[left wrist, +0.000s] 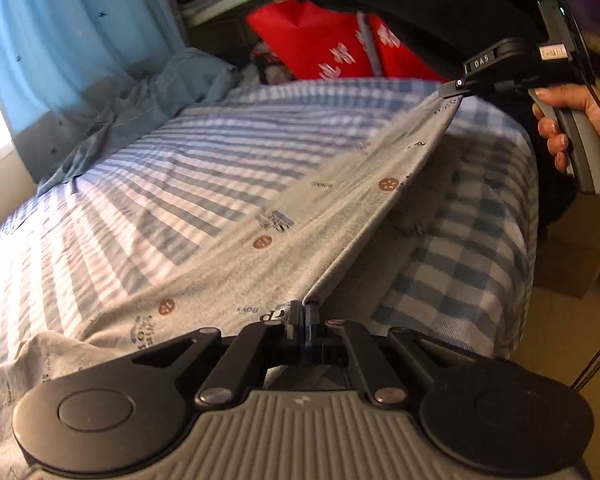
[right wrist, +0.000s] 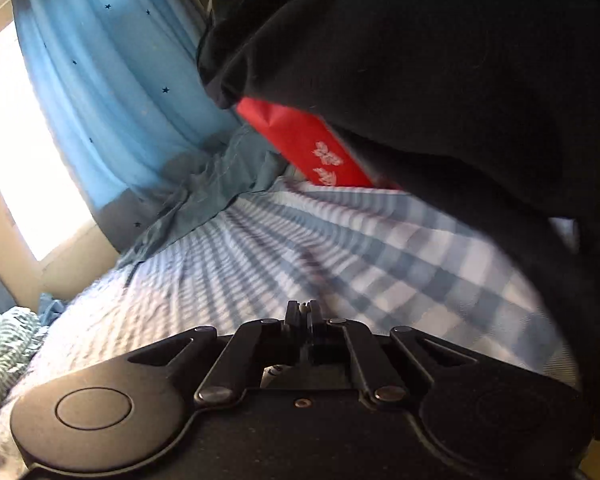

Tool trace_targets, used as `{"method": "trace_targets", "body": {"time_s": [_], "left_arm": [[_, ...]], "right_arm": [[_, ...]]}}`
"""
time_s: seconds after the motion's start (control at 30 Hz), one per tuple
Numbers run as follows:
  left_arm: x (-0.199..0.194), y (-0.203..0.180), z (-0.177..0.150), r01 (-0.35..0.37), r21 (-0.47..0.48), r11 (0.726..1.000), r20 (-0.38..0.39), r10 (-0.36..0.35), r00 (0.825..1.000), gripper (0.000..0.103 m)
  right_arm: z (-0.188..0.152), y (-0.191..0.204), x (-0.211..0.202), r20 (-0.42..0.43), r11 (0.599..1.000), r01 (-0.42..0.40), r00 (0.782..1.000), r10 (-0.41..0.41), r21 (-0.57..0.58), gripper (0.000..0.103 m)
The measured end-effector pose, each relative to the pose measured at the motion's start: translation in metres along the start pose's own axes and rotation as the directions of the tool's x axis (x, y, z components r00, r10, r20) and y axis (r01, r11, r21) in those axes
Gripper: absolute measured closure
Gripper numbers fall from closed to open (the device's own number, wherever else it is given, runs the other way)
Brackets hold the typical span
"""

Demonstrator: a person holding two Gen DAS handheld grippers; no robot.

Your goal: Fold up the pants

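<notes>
Light grey patterned pants [left wrist: 308,216] are held stretched above a bed, a taut folded edge running between the two grippers. My left gripper [left wrist: 303,310] is shut on the near end of that edge. My right gripper [left wrist: 454,88], held by a hand at the upper right of the left wrist view, is shut on the far end. In the right wrist view my right gripper [right wrist: 303,312] has its jaws together; the pants themselves are hidden below the camera there.
The bed has a blue-and-white checked sheet [left wrist: 148,184], also in the right wrist view [right wrist: 340,248]. A blue curtain [left wrist: 72,32] and window are at the left, crumpled grey-blue cloth [left wrist: 140,112] by it. A red bag [left wrist: 324,44] lies beyond. A dark garment [right wrist: 420,80] looms close.
</notes>
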State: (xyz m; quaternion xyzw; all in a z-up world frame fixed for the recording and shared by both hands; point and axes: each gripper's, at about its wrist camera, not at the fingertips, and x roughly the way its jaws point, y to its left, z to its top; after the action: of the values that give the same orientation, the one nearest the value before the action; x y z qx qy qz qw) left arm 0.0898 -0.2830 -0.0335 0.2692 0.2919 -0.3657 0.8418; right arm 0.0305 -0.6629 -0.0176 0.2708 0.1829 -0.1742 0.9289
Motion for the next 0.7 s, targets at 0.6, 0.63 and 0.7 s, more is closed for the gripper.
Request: {"method": "trace_targets", "body": {"time_s": [0.6, 0.63, 0.7], "left_arm": [[-0.059, 0.158, -0.088, -0.263, -0.454, 0.851, -0.085, 0.252, 0.964, 0.039], [-0.065, 0.177, -0.105, -0.315, -0.491, 0.812, -0.131, 0.289, 0.948, 0.040], [-0.077, 0.208, -0.138, -0.401, -0.541, 0.739, -0.215, 0.340, 0.916, 0.043]], "right_arm": [[-0.075, 0.149, 0.013, -0.153, 0.822, -0.222, 0.974, 0.165, -0.525, 0.026], [-0.089, 0.163, 0.019, -0.209, 0.798, -0.294, 0.954, 0.213, -0.527, 0.026], [-0.116, 0.190, 0.027, -0.282, 0.753, -0.356, 0.931, 0.233, -0.553, 0.026]]}}
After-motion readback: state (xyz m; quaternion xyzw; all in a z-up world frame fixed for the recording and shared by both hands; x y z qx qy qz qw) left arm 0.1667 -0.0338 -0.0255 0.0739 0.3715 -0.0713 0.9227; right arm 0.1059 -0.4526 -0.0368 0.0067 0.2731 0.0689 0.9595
